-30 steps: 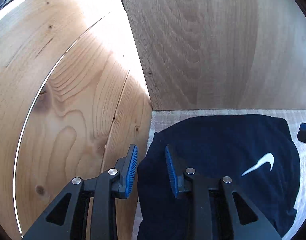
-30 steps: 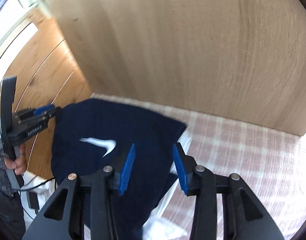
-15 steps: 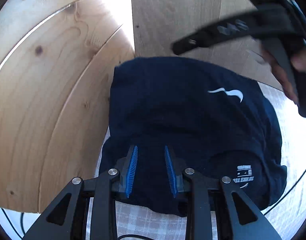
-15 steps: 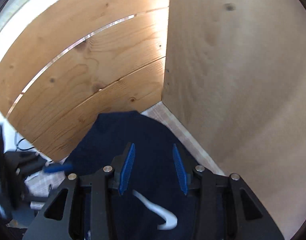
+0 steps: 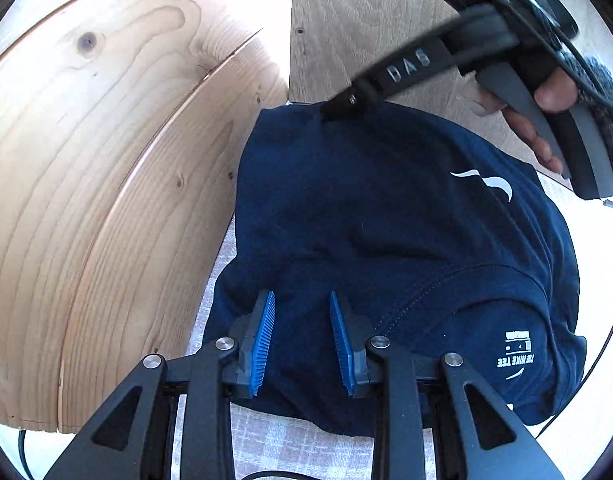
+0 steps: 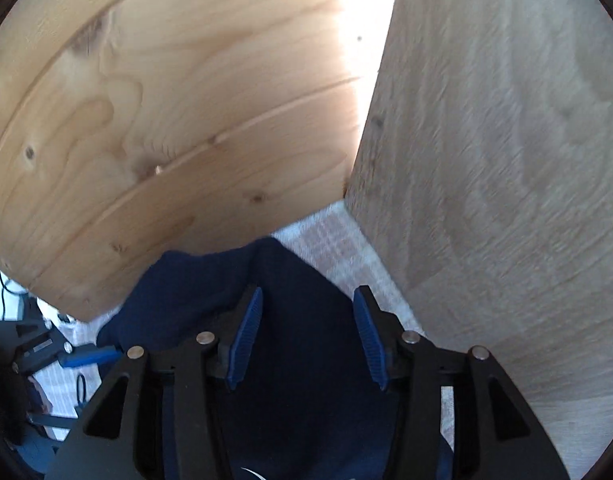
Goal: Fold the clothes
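Left wrist view shows the tee point(image 5: 386, 220) bunched in the wooden corner point(image 5: 288, 92), left claw point(image 5: 300, 340) apart over its near hem, right claw point(image 5: 338, 110), just widened, at its far edge, likely to grip opposite ends.

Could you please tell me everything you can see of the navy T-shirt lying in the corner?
The navy T-shirt is dark blue knit fabric, bunched and partly folded on a pale checked cloth, tucked into the corner between the pine boards and a pale wood panel. A white swoosh shows on its front, a stitched seam curves across it, and white printed label text sits inside the neck. The left gripper and right gripper hang open over it; contact is unclear.
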Action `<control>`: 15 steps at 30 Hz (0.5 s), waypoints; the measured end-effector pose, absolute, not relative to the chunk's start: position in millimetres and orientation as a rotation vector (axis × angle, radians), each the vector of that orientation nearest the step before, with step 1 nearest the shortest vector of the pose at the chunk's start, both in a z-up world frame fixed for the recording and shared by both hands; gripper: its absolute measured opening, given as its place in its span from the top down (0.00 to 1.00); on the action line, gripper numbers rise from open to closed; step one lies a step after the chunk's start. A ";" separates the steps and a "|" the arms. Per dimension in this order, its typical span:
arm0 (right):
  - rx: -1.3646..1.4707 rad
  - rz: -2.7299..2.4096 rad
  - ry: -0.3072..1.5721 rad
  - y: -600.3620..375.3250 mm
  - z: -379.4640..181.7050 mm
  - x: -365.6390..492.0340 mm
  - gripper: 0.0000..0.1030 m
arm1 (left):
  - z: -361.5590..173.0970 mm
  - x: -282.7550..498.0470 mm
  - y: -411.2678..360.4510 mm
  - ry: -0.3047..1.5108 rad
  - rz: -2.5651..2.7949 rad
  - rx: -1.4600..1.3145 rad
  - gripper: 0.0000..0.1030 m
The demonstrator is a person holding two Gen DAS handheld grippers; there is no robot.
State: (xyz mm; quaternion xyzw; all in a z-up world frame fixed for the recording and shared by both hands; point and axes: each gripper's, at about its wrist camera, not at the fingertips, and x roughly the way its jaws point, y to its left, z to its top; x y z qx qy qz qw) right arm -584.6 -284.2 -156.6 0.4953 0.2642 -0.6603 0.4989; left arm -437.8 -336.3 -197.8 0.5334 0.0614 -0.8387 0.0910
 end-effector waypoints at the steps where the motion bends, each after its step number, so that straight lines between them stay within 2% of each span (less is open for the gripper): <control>1: 1.199 -1.594 0.634 -282.9 -156.6 -583.6 0.55 | -197.7 -438.2 -336.2 0.180 -2.493 1.586 0.73; 2: 1.203 -1.589 0.618 -281.2 -156.1 -583.4 0.55 | -197.7 -438.7 -336.1 0.177 -2.493 1.587 0.73; 3: 1.217 -1.573 0.580 -278.8 -155.1 -584.7 0.66 | -197.8 -439.0 -336.0 0.174 -2.493 1.588 0.73; 4: 1.229 -1.556 0.550 -276.2 -154.0 -585.4 0.81 | -198.2 -439.3 -336.0 0.172 -2.492 1.592 0.73; 5: 1.230 -1.552 0.548 -274.0 -152.8 -584.6 0.81 | -198.6 -439.2 -335.6 0.174 -2.492 1.593 0.72; 7: 1.212 -1.561 0.556 -268.5 -147.3 -580.2 0.87 | -198.2 -438.6 -333.9 0.177 -2.491 1.595 0.72; 11: 1.095 -1.700 0.539 -247.0 -122.6 -573.1 0.89 | -197.3 -440.0 -333.2 0.174 -2.495 1.591 0.70; 12: 1.064 -1.775 0.524 -242.5 -118.0 -575.8 0.87 | -197.1 -440.7 -332.9 0.172 -2.495 1.591 0.70; 15: 1.057 -1.795 0.624 -245.2 -115.1 -570.8 0.83 | -195.0 -441.2 -332.4 0.163 -2.490 1.593 0.70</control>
